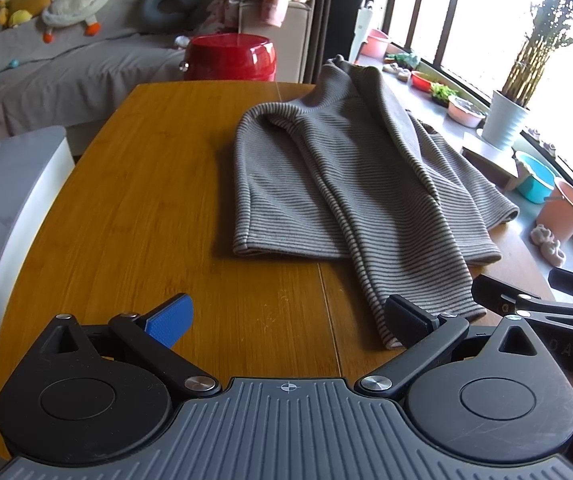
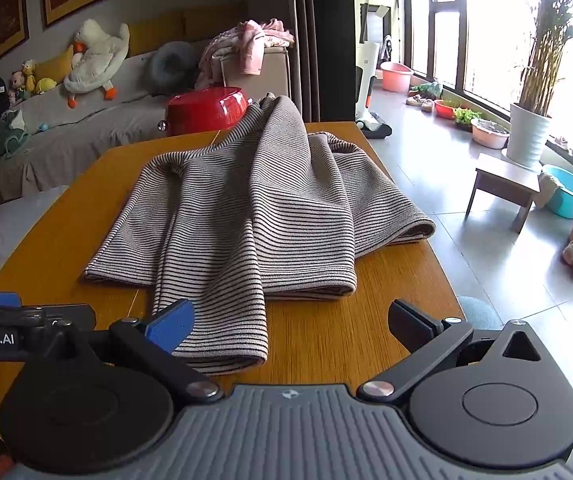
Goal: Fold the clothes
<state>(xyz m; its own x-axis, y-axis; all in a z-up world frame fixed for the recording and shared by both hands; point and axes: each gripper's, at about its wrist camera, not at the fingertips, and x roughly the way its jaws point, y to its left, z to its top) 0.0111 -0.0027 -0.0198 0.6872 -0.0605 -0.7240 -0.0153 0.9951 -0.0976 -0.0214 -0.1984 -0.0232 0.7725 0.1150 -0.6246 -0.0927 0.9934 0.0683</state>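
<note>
A grey striped knit garment point(image 1: 350, 184) lies partly folded on the wooden table point(image 1: 158, 200), with one sleeve running toward the near edge. It also shows in the right wrist view point(image 2: 254, 216). My left gripper point(image 1: 286, 320) is open and empty; its right finger sits at the sleeve's cuff end. My right gripper point(image 2: 290, 324) is open and empty above the near table edge point(image 2: 326, 336), with the sleeve cuff point(image 2: 222, 352) by its left blue pad. The right gripper's body shows at the right edge of the left wrist view point(image 1: 546, 308).
A red basin point(image 1: 230, 58) stands past the table's far edge. A sofa point(image 1: 66, 68) with plush toys is at the back left. A small stool point(image 2: 502, 188), basins and plant pots stand on the floor to the right by the window.
</note>
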